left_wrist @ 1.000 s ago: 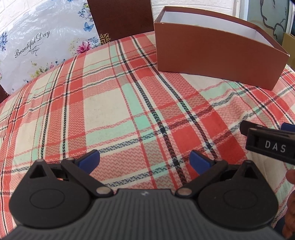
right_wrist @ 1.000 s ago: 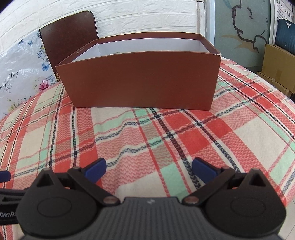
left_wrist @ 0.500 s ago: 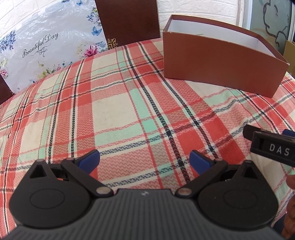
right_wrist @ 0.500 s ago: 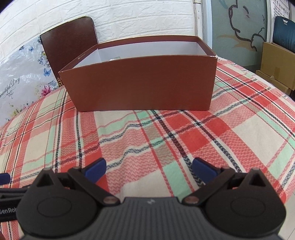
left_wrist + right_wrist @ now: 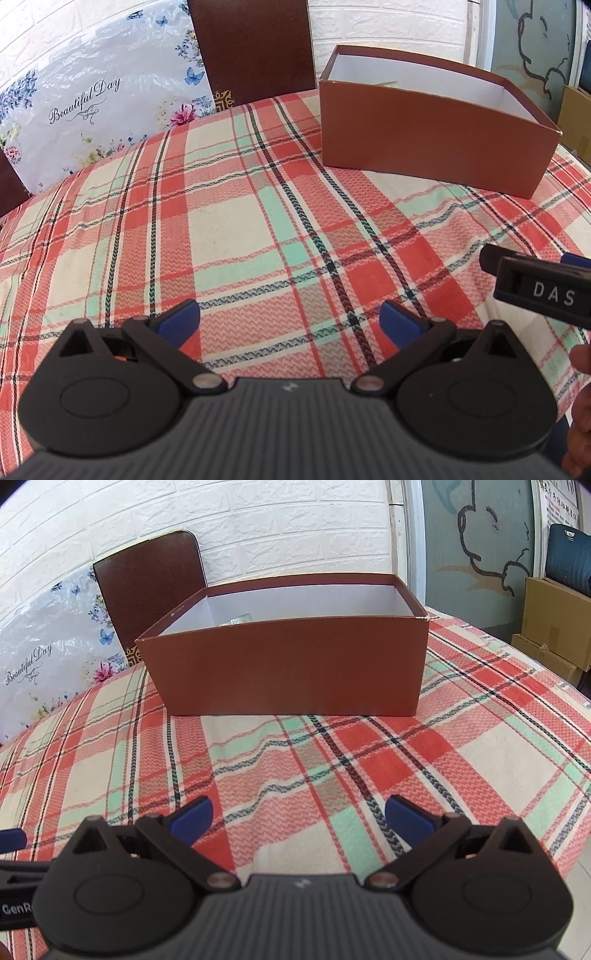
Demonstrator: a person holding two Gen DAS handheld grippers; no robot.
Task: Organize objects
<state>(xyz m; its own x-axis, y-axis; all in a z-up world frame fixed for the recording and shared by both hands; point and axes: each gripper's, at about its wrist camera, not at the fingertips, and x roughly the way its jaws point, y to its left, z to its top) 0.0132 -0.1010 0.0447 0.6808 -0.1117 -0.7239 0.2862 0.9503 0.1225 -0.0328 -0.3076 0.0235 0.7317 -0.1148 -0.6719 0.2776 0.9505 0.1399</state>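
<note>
Both cameras are now sitting higher and farther back from the brown box (image 5: 291, 668) than a second ago, so more of its white inside is showing, along with a pale greenish item (image 5: 236, 620) lying against the far wall; only its top edge is peeking over the rim, too little to tell what it is.

On the left wrist view, the left gripper (image 5: 290, 317) is hanging above the plaid tablecloth (image 5: 229, 229) with its blue fingertips (image 5: 181, 317) spread wide apart, holding nothing and touching nothing. The right gripper (image 5: 299, 814) is doing the same on its own view, its blue pads (image 5: 406, 814) set wide and nothing between them, pointing straight at the near wall of the box.

The box is standing on the far part of the table, well apart from both tools, and in the left view it is sitting off to the right (image 5: 436, 136). Behind it, a dark wooden chair back (image 5: 151, 583) is rising against a white brick wall (image 5: 295, 528), beside a floral sheet (image 5: 85, 107) printed "Beautiful Day".

At the left view's right edge, the black body of the right gripper, lettered "DAS", is being cut off by the frame, with part of a hand (image 5: 580, 406) beneath it. Cardboard cartons (image 5: 554, 624) are stacking up at the far right.
</note>
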